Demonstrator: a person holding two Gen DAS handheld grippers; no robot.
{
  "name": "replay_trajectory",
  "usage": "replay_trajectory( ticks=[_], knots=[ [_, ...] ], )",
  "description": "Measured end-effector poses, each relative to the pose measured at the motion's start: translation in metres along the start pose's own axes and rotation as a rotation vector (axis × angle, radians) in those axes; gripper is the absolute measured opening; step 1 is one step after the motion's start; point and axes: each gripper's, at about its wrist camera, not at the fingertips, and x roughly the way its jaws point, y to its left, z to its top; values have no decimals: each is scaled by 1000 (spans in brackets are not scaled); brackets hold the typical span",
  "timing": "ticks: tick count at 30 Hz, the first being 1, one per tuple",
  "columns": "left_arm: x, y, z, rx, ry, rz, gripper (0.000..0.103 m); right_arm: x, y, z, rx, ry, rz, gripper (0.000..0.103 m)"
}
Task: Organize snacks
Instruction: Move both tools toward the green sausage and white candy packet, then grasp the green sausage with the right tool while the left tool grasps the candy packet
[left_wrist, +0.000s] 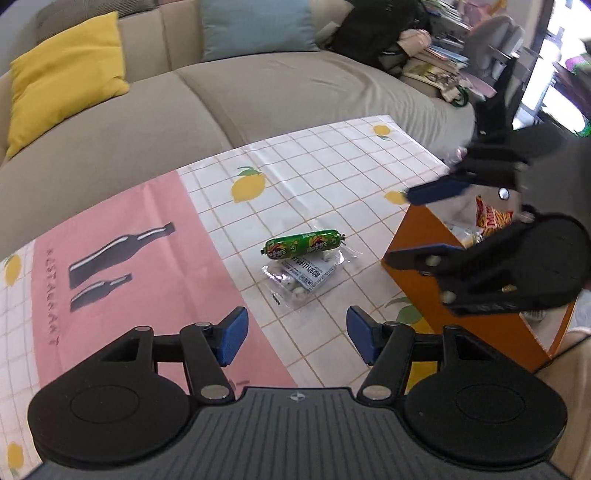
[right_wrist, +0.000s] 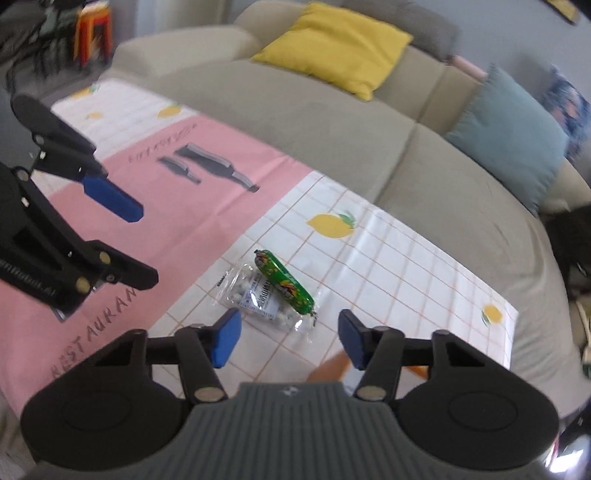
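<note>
A green sausage snack (left_wrist: 303, 242) lies on top of a clear packet of small sweets (left_wrist: 308, 275) on the white checked part of the tablecloth. My left gripper (left_wrist: 297, 338) hovers just in front of them, open, with nothing between its blue pads. My right gripper (left_wrist: 424, 225) hangs open over the near corner of the orange box (left_wrist: 413, 240). In the right wrist view the sausage (right_wrist: 286, 282) and the packet (right_wrist: 258, 295) lie just ahead of the open, empty right gripper (right_wrist: 288, 339). The left gripper (right_wrist: 129, 240) shows at the left.
The orange box holds several snack bags (left_wrist: 493, 221). The tablecloth (left_wrist: 147, 229) has a pink panel with bottle prints to the left. A beige sofa (left_wrist: 258, 96) with a yellow cushion (left_wrist: 66, 74) and a blue cushion (left_wrist: 258, 29) runs along the table's far edge.
</note>
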Motion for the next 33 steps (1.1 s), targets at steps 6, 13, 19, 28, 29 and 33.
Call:
replay_trajectory(
  ticks=[6,13,19,28,29,33],
  knots=[
    [31,5,4,73,28,-20,74,46,-3,16,-97,101,33,49],
    [68,10,8,115,46,-38,77,87,-8,27,-151,188,58,49],
    [84,12,9,118,47,-74,82,116,-16,37,-89,243,73,49],
    [101,15,11,123,52,-76,84,141,-21,36,8,321,113,21],
    [104,14,12,127,51,-78,85,140,-23,36,33,327,122,20],
    [116,7,21,175,43,-75,88,135,-26,31,79,368,73,20]
  ],
)
